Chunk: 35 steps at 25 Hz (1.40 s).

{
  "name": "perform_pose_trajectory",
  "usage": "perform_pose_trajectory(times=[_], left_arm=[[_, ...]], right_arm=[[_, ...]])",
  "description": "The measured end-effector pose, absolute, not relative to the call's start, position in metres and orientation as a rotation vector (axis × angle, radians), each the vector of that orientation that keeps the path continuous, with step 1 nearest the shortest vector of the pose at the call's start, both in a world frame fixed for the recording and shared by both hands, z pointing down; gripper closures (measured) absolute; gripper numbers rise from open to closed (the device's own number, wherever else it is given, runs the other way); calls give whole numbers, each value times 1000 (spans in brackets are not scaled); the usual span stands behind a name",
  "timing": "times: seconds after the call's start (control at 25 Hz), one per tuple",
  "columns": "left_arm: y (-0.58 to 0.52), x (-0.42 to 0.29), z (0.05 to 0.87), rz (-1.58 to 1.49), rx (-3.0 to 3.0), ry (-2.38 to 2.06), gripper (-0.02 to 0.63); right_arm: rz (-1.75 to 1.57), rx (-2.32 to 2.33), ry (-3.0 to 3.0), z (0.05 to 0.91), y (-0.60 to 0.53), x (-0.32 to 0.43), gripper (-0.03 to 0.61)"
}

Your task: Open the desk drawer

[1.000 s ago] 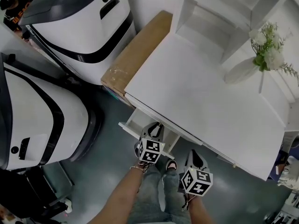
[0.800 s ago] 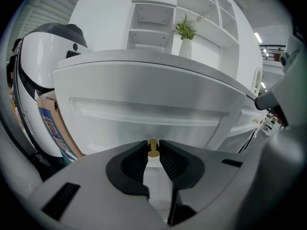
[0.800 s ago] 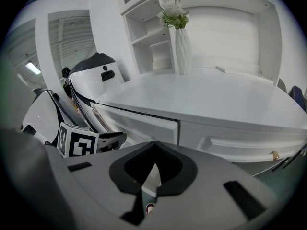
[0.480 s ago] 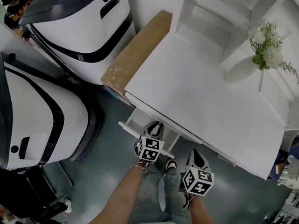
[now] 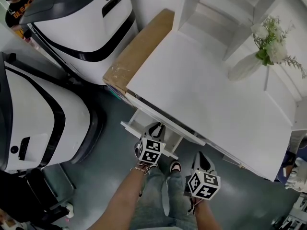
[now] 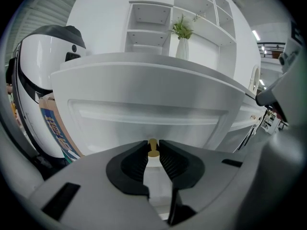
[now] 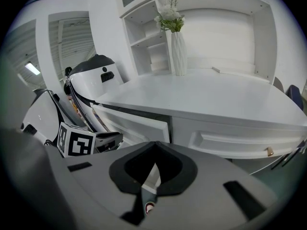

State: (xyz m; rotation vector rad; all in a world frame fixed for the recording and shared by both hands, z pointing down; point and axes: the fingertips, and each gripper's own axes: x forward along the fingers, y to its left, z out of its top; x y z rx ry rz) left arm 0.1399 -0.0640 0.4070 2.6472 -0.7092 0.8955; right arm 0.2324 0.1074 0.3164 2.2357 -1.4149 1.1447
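Note:
The white desk [image 5: 206,95] has its left drawer [image 5: 136,123] pulled partly out below the top. In the left gripper view the drawer front [image 6: 144,114] fills the frame, and my left gripper [image 6: 153,146] is shut on its small brass knob [image 6: 153,152]. From the head view that left gripper [image 5: 158,128] sits against the drawer's front panel. My right gripper [image 5: 200,158] hangs to the right under the desk edge. Its jaws [image 7: 154,145] are shut with nothing between them. The open drawer [image 7: 139,126] and the left gripper's marker cube [image 7: 76,140] show in the right gripper view.
Two large white-and-black machine housings [image 5: 43,123] stand to the left, and a cardboard box [image 5: 136,51] leans against the desk's side. A vase of flowers [image 5: 247,66] and shelves [image 5: 216,13] are at the back. A second drawer with a knob [image 7: 270,151] is shut. The person's legs [image 5: 163,195] are below.

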Motion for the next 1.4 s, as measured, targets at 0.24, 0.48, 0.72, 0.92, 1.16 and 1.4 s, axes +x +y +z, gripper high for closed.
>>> perform_pose_trajectory(times=[0.24, 0.48, 0.72, 0.92, 1.16, 1.4], left_arm=[[-58, 131, 407, 898, 2640, -733, 529], [-51, 121, 407, 908, 2647, -731, 529], [-44, 110, 407, 907, 2627, -763, 529], [-38, 101, 407, 904, 2630, -767, 529], [-31, 91, 407, 898, 2627, -775, 529], [-22, 78, 408, 911, 2645, -754, 529]], right_arm=[[1147, 2231, -1423, 316, 118, 232, 572], [1144, 2219, -1438, 315, 128, 231, 572], [1139, 2202, -1456, 314, 136, 230, 571], [1129, 2185, -1477, 313, 139, 228, 572], [1123, 2162, -1494, 314, 146, 225, 571], [1112, 2147, -1510, 314, 148, 223, 572]])
